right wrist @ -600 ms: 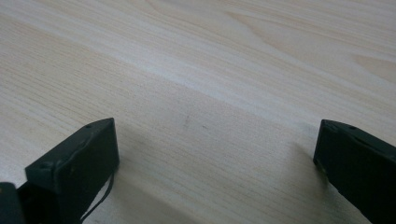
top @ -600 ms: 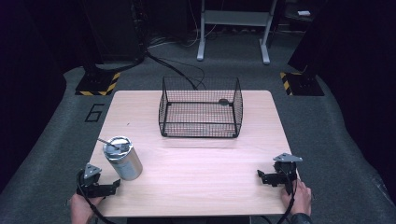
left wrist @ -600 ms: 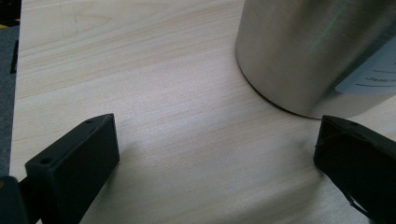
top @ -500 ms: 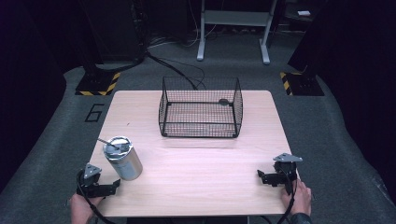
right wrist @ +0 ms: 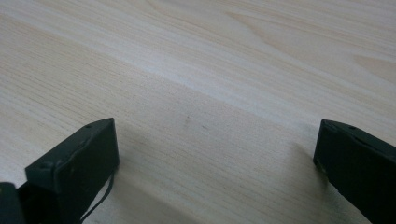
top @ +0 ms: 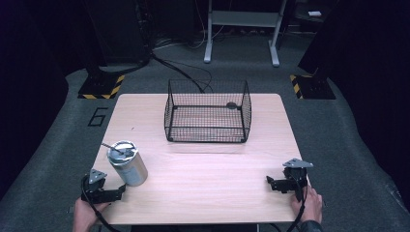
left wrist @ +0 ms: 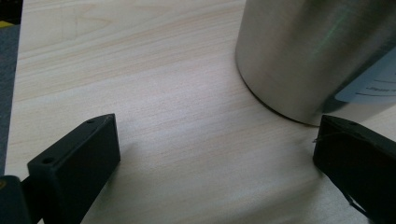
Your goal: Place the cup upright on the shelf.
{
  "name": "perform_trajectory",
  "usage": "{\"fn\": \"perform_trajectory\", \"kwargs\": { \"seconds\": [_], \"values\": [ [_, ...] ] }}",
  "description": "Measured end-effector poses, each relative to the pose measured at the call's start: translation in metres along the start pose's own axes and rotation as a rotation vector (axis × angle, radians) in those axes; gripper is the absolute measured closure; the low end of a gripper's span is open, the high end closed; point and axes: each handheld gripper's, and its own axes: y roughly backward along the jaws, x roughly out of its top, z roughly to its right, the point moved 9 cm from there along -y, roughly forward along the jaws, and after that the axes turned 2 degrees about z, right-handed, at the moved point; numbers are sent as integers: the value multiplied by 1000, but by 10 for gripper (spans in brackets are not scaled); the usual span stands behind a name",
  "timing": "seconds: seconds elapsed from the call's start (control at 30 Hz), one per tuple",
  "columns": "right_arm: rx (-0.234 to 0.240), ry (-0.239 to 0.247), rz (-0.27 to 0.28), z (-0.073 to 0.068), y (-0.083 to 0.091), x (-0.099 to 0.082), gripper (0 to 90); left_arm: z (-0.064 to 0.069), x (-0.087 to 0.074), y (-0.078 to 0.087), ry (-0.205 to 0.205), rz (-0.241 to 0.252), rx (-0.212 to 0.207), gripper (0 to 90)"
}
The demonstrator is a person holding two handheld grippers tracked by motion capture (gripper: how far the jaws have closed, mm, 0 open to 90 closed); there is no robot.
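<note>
A steel tumbler [top: 127, 163] with a lid and a straw stands upright near the table's front left. Its brushed wall [left wrist: 317, 51] with a pale label rises just beyond my left gripper [left wrist: 215, 154], whose jaws stand wide apart with nothing between them. In the high view that left gripper [top: 115, 193] rests on the table just in front of the tumbler. My right gripper [top: 271, 182] lies at the front right, open over bare wood [right wrist: 210, 93], held by a hand [top: 309, 205].
A black wire basket [top: 208, 112] sits at the middle back of the wooden table [top: 203, 169], with a small dark object [top: 231, 105] in its far right corner. Dark floor, cables and striped stand bases surround the table.
</note>
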Motion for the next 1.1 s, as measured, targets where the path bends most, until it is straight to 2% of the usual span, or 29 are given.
{"fn": "perform_trajectory", "kwargs": {
  "seconds": [0.13, 0.17, 0.23, 0.27, 0.3, 0.4, 0.43, 0.47, 0.57, 0.73, 0.83, 0.87, 0.97, 1.0, 1.1],
  "values": [
    [-1, -2, 1, 0, 0, 0, 0, 0, 0, 0, -8, -14, -7, 0],
    [0, 0, 0, 0, 0, 0, 0, 1, 0, 2, -11, -34, -21, 0],
    [0, 0, 0, 0, 0, 0, 0, 4, 1, 3, 0, -32, -49, 0],
    [-1, -4, 2, 0, 0, 0, 0, 4, 1, 3, 0, -32, -49, 0],
    [0, 1, 0, 0, 0, 0, 0, 7, 4, 7, 11, -18, -78, 0],
    [0, 0, 0, 0, 0, 0, 0, 10, 9, 11, 10, 8, -89, 0],
    [-1, -3, 2, 0, 0, 0, 0, 13, 11, 13, 26, 18, -104, 0],
    [-1, 0, 1, 0, 0, 0, 0, 18, 16, 17, 27, 48, -116, 0],
    [0, 1, -1, 0, 0, 0, 0, 24, 23, 25, 10, 64, -137, 0],
    [0, 1, 0, 0, 0, 0, 0, 34, 33, 35, 11, 112, -159, 0],
    [0, 1, 1, 0, 0, 0, 0, 35, 38, 38, 9, 129, -166, 0],
    [-2, 0, 7, 0, 0, 0, 0, 36, 43, 42, 17, 154, -169, 0],
    [0, 2, 1, 0, 0, 0, 0, 36, 48, 46, 16, 182, -170, 0],
    [1, 2, 0, 0, 0, 0, 0, 37, 53, 50, 22, 203, -184, 0],
    [-1, 0, 10, 0, -1, 1, 0, 38, 58, 54, 25, 218, -195, 0]
  ]
}}
